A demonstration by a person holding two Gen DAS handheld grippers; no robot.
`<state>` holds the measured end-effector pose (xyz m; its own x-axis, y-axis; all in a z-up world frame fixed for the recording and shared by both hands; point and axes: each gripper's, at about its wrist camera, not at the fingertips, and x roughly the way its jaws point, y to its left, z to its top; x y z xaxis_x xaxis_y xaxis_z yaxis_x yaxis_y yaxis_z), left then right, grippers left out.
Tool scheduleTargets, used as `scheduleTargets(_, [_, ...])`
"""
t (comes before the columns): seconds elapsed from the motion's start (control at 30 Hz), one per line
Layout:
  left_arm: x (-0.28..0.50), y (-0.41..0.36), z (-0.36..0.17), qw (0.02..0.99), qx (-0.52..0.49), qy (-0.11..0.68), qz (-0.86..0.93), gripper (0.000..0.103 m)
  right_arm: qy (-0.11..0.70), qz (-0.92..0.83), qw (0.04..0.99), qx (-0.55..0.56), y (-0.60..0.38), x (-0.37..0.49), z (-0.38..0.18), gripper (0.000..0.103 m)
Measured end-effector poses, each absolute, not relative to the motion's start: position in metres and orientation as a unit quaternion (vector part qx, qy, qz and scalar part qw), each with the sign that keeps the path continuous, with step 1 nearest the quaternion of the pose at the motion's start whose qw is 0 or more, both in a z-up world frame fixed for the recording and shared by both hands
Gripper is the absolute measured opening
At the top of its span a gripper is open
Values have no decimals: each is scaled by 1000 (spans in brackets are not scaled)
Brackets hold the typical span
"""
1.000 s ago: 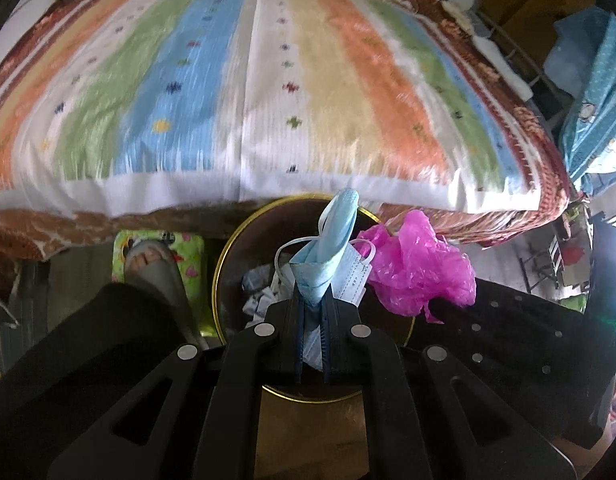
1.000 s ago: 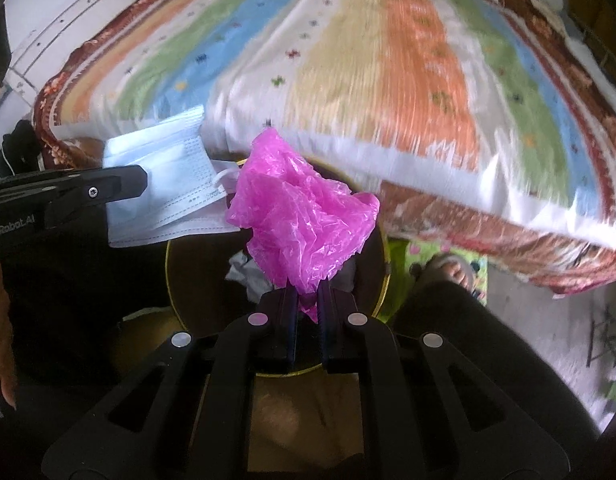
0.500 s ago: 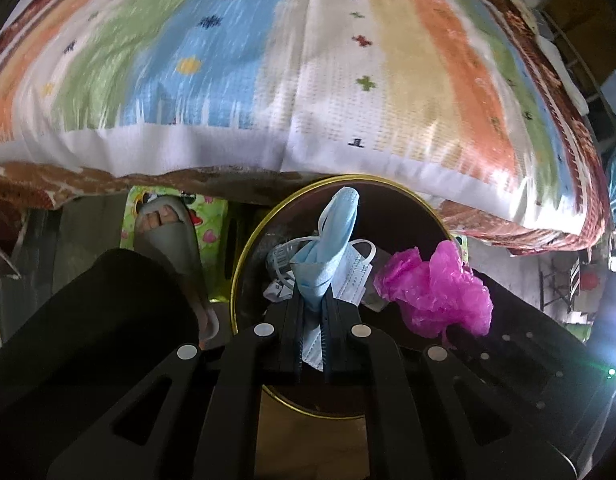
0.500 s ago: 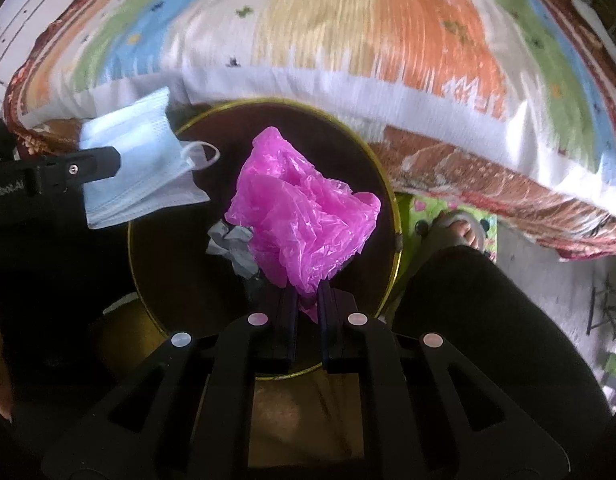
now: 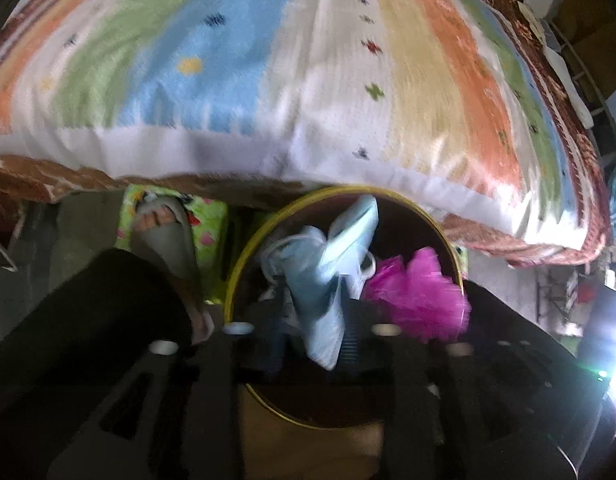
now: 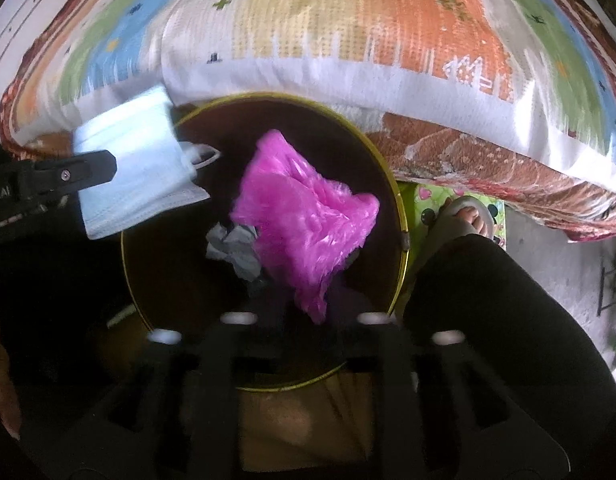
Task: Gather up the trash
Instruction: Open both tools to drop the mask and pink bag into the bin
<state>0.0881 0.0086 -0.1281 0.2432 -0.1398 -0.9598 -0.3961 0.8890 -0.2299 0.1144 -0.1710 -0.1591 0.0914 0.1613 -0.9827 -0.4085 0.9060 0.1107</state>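
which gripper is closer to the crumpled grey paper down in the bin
Right. The right gripper hangs over the bin with its pink bag just above the grey paper; the left gripper, holding the face mask, sits by the bin's left rim.

Blue mask (image 5: 328,280); pink bag (image 6: 303,216); bin (image 6: 402,216)

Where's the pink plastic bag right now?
The pink plastic bag hangs over the open trash bin, at the right gripper; the blue face mask is to its left, crumpled grey paper below.

Striped bedspread (image 5: 308,80) on bed, grey floor (image 6: 548,280) below, bright light at right.
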Motion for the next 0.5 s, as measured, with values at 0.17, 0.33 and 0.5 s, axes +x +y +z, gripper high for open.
scheduleTargets(0.17, [85, 23, -113, 769, -247, 580, 100, 44, 634, 194, 744, -84, -174, 115, -149, 47])
scheduleTargets(0.33, [80, 20, -101, 775, -259, 571, 75, 47, 607, 207, 765, -57, -181, 108, -125, 54])
scheduleTargets(0.5, [69, 18, -77, 803, -236, 542, 78, 56, 572, 238, 784, -39, -187, 95, -93, 60])
